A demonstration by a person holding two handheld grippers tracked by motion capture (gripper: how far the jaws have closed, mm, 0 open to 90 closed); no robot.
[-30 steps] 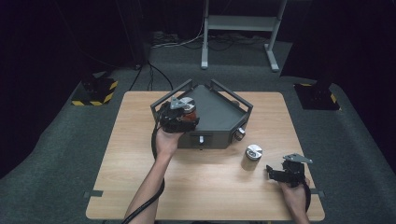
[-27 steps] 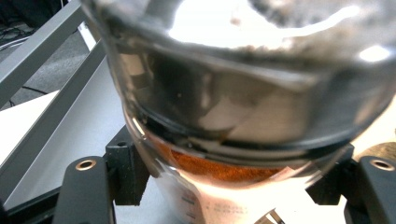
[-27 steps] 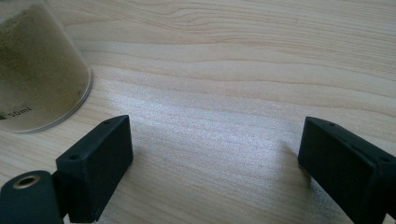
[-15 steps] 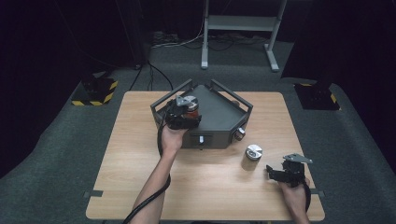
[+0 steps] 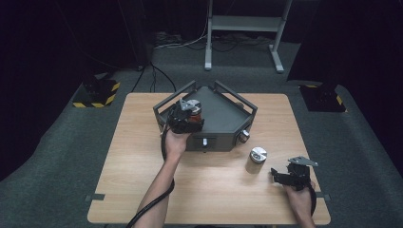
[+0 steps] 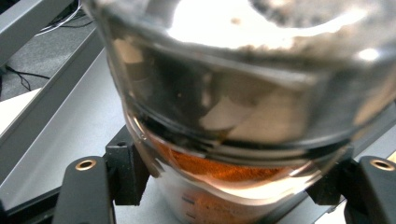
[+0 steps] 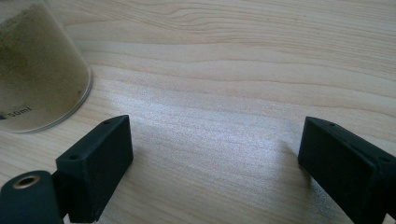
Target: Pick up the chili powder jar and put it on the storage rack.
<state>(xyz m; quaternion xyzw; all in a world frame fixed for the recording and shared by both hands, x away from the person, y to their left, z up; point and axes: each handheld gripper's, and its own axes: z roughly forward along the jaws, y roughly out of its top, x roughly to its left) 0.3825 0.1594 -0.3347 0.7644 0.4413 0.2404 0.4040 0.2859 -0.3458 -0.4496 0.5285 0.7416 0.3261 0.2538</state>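
Left tongs clamp a jar; orange powder visible close up.

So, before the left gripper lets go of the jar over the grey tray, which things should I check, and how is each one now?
1. Left gripper shut on the jar of orange powder: ok.
2. Jar over the grey tray: ok.
3. Jar bottom resting on the tray floor: cannot tell.
4. Jar lid tight: cannot tell.
5. Right gripper open and apart from the second jar on the table: ok.
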